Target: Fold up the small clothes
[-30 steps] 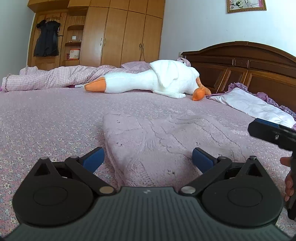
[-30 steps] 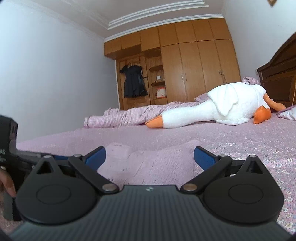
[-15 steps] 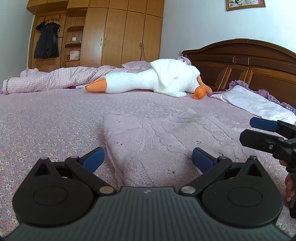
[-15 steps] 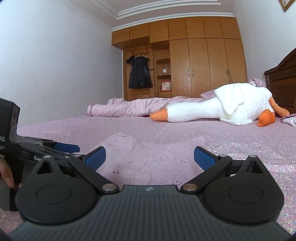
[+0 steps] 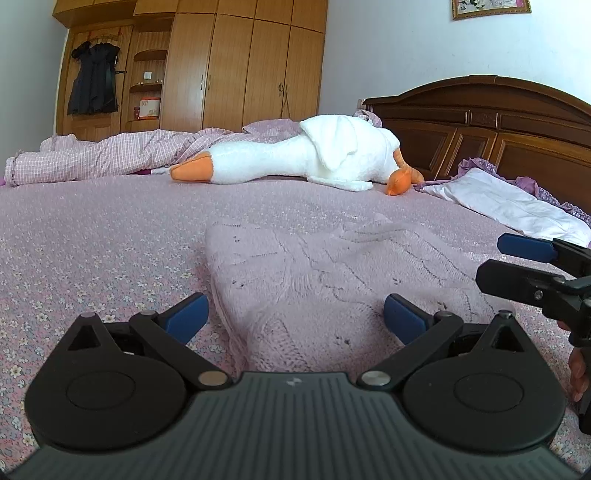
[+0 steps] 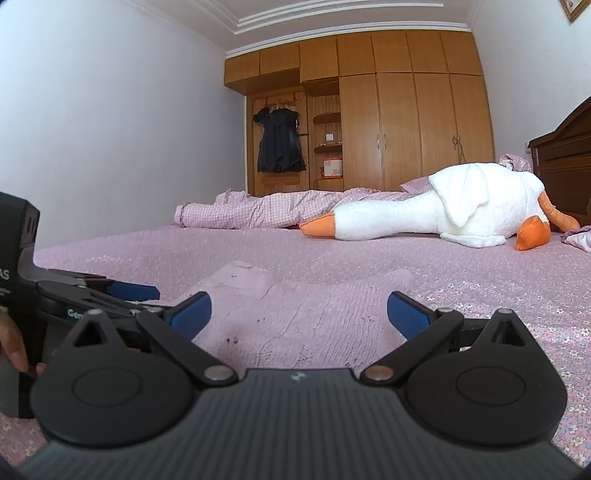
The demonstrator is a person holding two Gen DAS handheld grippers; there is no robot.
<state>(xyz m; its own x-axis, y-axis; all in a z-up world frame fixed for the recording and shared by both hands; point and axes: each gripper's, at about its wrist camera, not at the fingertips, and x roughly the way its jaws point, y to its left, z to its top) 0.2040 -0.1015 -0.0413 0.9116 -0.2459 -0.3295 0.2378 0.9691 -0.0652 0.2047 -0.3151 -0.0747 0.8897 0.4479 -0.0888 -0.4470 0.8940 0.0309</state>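
**Two open claws low over a knitted garment on the bed**

A pale pink knitted garment [image 5: 314,273] lies spread flat on the bed [image 5: 92,236], whose cover is pink with a small flower print. In the left wrist view the garment's near edge runs under and between the blue pads of the left claw [image 5: 293,317], which is spread wide and grips nothing. The right claw [image 6: 299,314] is likewise spread wide and empty, with the near part of the garment [image 6: 303,306] between its pads. Each claw shows in the other's view: the right claw [image 5: 524,258] at the right edge of the garment, the left claw [image 6: 125,291] at its left edge. Fingertips of the person's hands show beside both tools.

At the far side of the bed lies a big white stuffed goose [image 5: 303,158] with an orange beak and feet. Left of it is a rumpled checked quilt [image 5: 96,158]; to the right, near the dark wooden headboard [image 5: 498,125], is a white pillow [image 5: 509,203].

Behind stands a wooden wardrobe [image 6: 413,122] with an open niche: a black dress [image 6: 280,140] hangs there, and a small white and orange box [image 6: 332,166] sits on a shelf beside it; what it contains cannot be seen. White letters on the left claw's body read only in part, "AS" and "Gen". A framed picture [image 5: 491,7] hangs above the headboard.
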